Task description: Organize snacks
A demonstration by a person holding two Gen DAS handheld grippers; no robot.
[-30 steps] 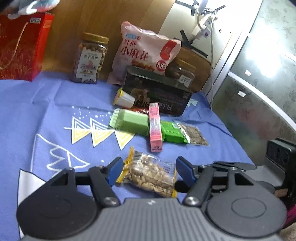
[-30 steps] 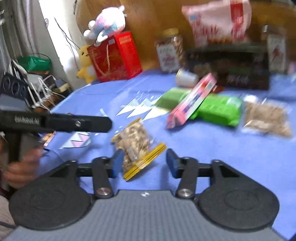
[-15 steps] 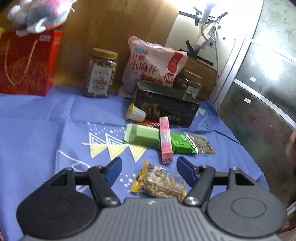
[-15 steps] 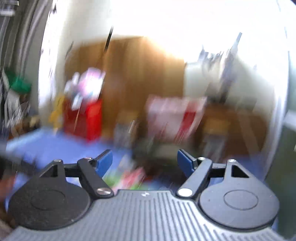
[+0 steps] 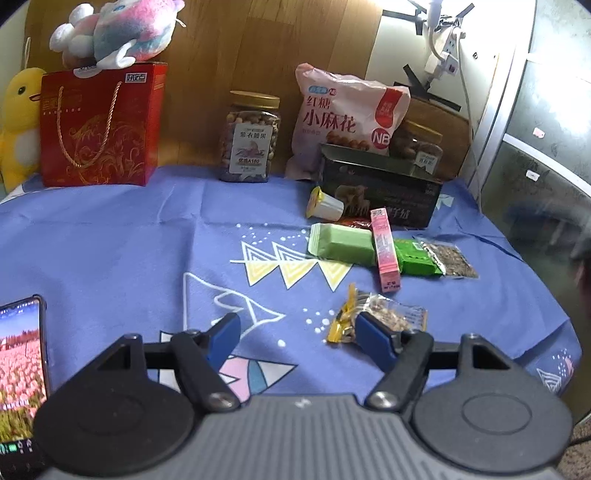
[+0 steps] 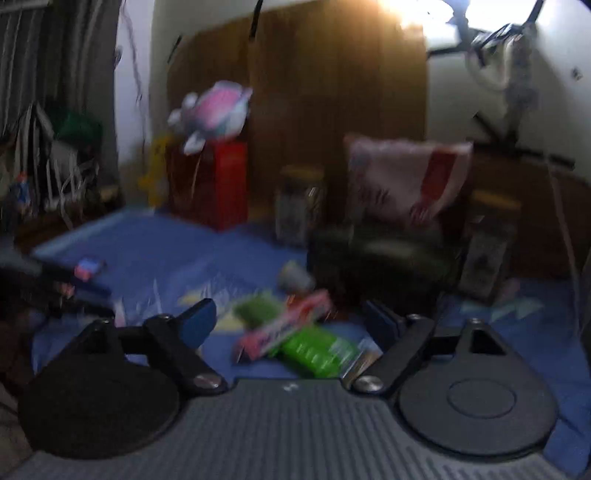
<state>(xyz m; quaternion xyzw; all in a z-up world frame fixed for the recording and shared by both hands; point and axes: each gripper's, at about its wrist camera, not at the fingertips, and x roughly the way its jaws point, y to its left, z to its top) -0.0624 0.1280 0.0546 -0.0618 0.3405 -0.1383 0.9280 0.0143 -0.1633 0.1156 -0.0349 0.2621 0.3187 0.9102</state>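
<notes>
Snacks lie on a blue tablecloth (image 5: 129,258). A small nut packet (image 5: 391,315) lies in front of my left gripper (image 5: 295,338), partly behind its right finger. The left gripper is open and empty. Farther back lie a green wafer pack (image 5: 341,245), a pink box (image 5: 385,254), a bright green pack (image 5: 415,256) and a seed packet (image 5: 448,256). My right gripper (image 6: 291,323) is open and empty above the table. Its blurred view shows the pink box (image 6: 284,328) and bright green pack (image 6: 317,349) below it.
At the back stand a red gift bag (image 5: 99,125) with a plush toy (image 5: 118,33), a nut jar (image 5: 251,138), a pink snack bag (image 5: 347,118), a dark tin box (image 5: 380,190) and a second jar (image 5: 421,146). A phone (image 5: 20,369) lies at the near left.
My left gripper has pulled back and left, so the nut packet now sits ahead by its right finger. My right gripper swung up and away from the nut packet and opened wider.
</notes>
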